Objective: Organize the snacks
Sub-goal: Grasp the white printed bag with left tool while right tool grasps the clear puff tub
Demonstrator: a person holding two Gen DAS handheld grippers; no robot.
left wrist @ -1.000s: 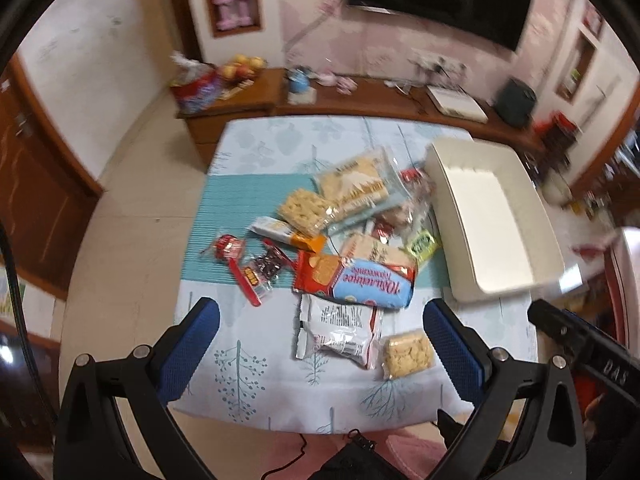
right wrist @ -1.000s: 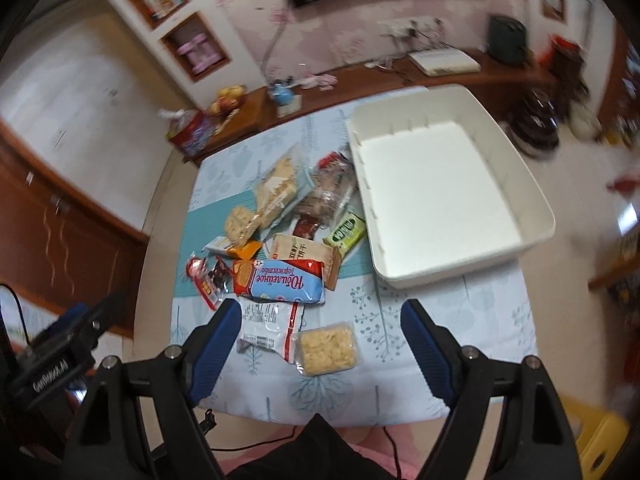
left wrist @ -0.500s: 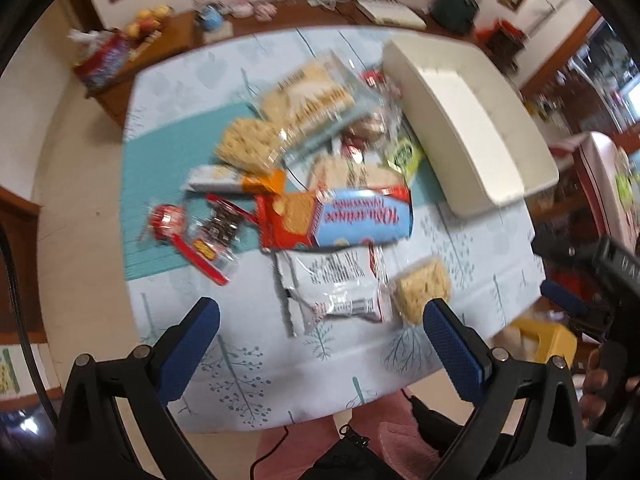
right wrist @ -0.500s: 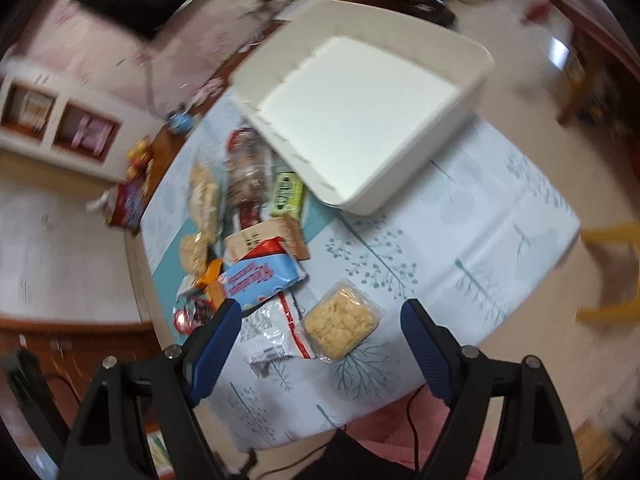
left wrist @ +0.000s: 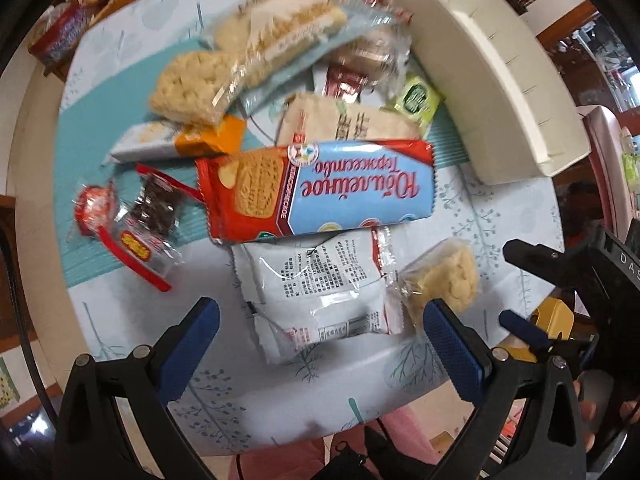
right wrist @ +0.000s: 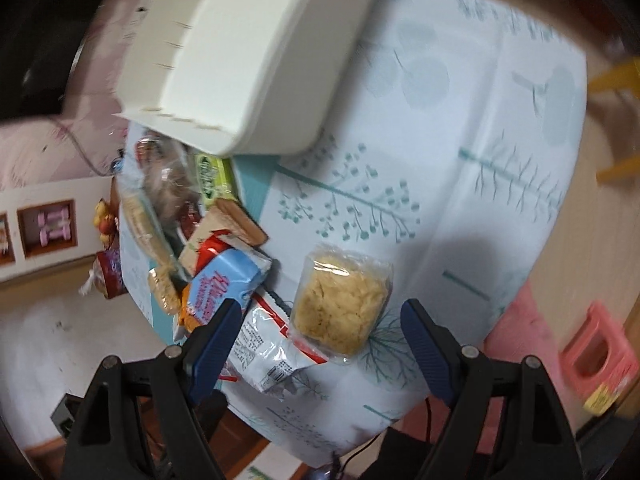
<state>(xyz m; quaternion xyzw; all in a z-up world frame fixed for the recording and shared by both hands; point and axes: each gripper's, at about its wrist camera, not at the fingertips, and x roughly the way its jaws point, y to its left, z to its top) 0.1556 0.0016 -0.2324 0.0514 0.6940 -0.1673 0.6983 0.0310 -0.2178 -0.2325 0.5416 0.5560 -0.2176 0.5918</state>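
Two claws over a heap of snacks on the desk, both spread wide and empty. Far left in the left wrist view: a red-wrapped sweet and a dark chocolate pack, well apart from either claw. Next, the red and blue biscuit pack, long axis running left to right, overlapping the top edge of the white foil packet. Directly ahead of the left claw, that white packet, lying between the blue pads but not touched by them. Just right of it, touching its crimped end, the clear-wrapped rice cracker, right beside the left claw's right pad. Further right, the right claw, seen side-on at the desk's edge. From its own camera, the right claw framing the rice cracker squarely between its pads, roughly square block, no marked long axis, nothing pressed yet. Probable pairing, then: left hand nearer the white packet, right hand nearer the cracker. Top right, the white bin, beyond the pile; in the right wrist view its floor bare, no snack inside. Sorting judged barely begun; every pack on the cloth, none in the bin.
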